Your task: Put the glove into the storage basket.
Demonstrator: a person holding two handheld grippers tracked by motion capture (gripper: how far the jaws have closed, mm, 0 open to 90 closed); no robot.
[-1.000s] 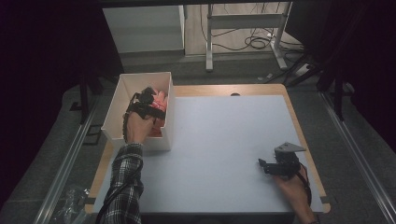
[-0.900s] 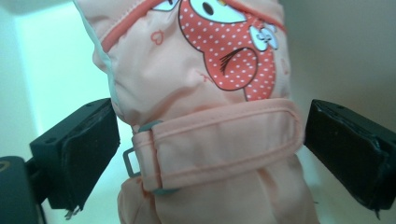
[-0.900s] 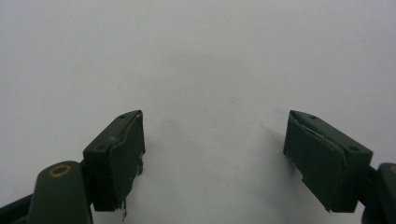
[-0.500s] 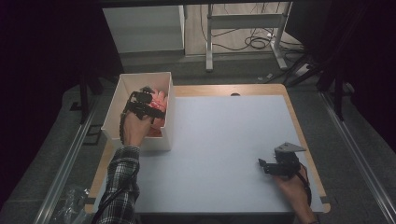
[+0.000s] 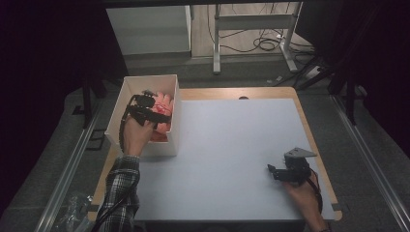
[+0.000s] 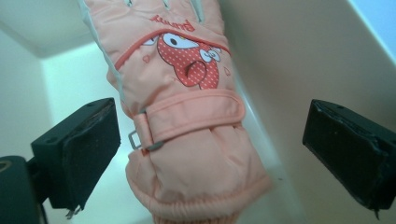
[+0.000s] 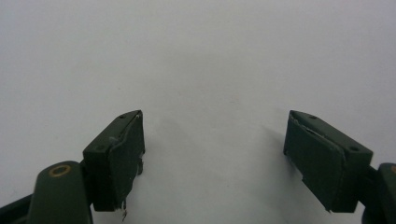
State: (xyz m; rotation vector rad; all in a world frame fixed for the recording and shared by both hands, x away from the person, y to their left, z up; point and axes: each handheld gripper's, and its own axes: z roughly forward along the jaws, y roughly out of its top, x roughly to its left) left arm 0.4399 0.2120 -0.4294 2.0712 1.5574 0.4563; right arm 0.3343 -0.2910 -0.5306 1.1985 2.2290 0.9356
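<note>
A person's left tongs [image 6: 210, 144] hang spread wide over a peach glove [image 6: 187, 121] lying inside a white box [image 5: 126, 89], seemingly about to descend and pinch its cuff, while the right tongs [image 7: 229, 158] rest spread on the counter [image 5: 232, 140].

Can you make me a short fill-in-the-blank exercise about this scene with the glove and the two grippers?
1. The peach glove lies inside a white ____.
2. The left gripper is ____, one jaw on each side of the glove's cuff.
3. The right gripper is open above the bare ____.

Missing words: box; open; table
</note>
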